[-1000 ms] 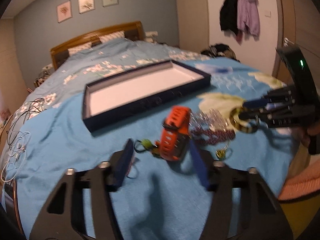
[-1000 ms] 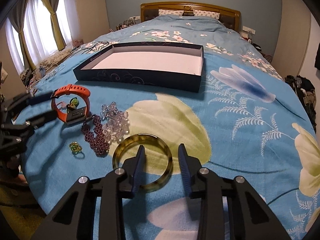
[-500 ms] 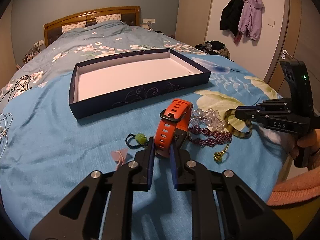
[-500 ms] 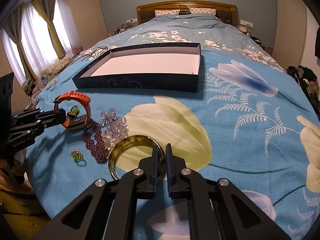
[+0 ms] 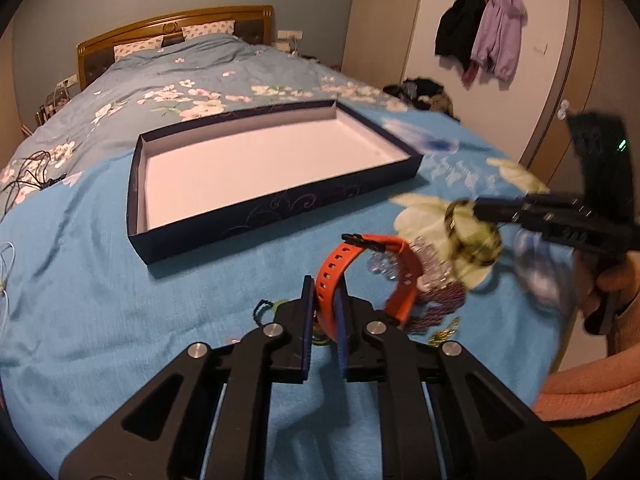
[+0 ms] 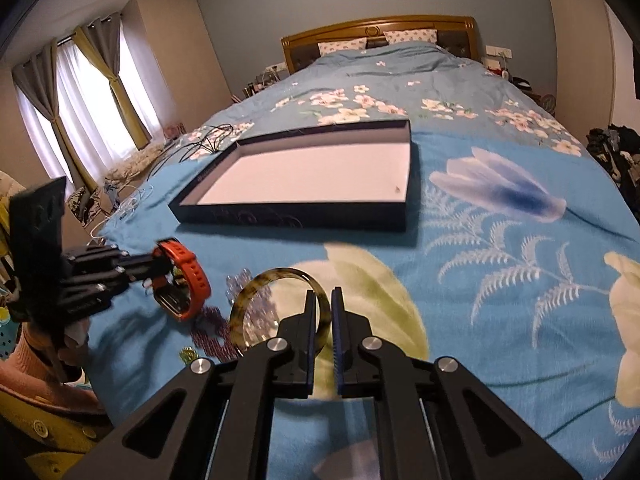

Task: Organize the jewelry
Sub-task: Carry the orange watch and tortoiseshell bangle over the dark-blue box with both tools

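Note:
My left gripper (image 5: 323,292) is shut on the strap of an orange watch (image 5: 372,272) and holds it above the blue bedspread; it also shows in the right wrist view (image 6: 184,280). My right gripper (image 6: 322,300) is shut on a mottled yellow-brown bangle (image 6: 256,300) and holds it off the bed; the bangle shows in the left wrist view (image 5: 474,236). An open dark blue box (image 5: 280,204) with a white inside lies beyond both grippers, also seen in the right wrist view (image 6: 292,216). It holds no jewelry.
Clear beads (image 5: 428,264), a dark red bead string (image 5: 440,304), a small gold piece (image 5: 442,334) and a dark cord with a green bead (image 5: 264,306) lie on the bedspread. Cables (image 6: 200,146) lie at the bed's left side. Clothes hang on the wall (image 5: 480,28).
Both grippers closed from open, the left on the watch and the right on the bangle. Both have since lifted their pieces off the bedspread.

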Available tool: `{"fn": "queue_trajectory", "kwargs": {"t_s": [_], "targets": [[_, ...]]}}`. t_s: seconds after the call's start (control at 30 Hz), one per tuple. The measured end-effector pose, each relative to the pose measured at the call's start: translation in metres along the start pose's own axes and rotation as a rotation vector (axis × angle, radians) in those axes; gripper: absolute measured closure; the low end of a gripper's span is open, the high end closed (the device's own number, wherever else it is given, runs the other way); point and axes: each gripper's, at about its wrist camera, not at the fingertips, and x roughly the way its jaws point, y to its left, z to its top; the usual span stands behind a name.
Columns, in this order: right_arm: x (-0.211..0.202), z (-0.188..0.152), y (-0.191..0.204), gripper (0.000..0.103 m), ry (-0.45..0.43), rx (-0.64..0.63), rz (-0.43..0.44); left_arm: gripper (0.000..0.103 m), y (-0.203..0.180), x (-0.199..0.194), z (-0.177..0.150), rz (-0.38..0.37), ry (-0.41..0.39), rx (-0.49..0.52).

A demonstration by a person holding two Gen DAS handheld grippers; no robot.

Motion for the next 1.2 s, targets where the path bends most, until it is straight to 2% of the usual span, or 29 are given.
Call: {"fn": "queue_trajectory", "kwargs": {"t_s": [0.23, 0.47, 0.63, 0.9, 1.03, 1.1, 1.2], "targets": [[0.008, 0.004, 0.002, 0.097, 0.001, 0.009, 0.013, 0.099, 0.001, 0.011, -0.003, 0.021, 0.031, 0.012], [0.004, 0.009, 0.004, 0.097, -0.026, 0.019, 0.038, 0.099, 0.022, 0.007, 0.003, -0.062, 0.029, -0.144], [0.005, 0.019, 0.004, 0.097, -0.046, 0.020, 0.051, 0.099, 0.026, -0.004, 0.018, -0.071, -0.008, -0.166], [0.028, 0.068, 0.009, 0.097, -0.083, -0.047, 0.016, 0.099, 0.050, 0.002, 0.071, -0.008, -0.050, -0.196], [0.055, 0.106, 0.004, 0.097, -0.101, -0.046, -0.016, 0.099, 0.066, 0.017, 0.102, 0.034, -0.067, -0.224], [0.070, 0.120, 0.002, 0.097, -0.092, -0.037, -0.016, 0.099, 0.072, 0.025, 0.114, 0.056, -0.069, -0.229], [0.097, 0.141, -0.001, 0.097, -0.068, -0.044, -0.062, 0.098, 0.082, 0.043, 0.130, 0.077, -0.057, -0.241]]}}
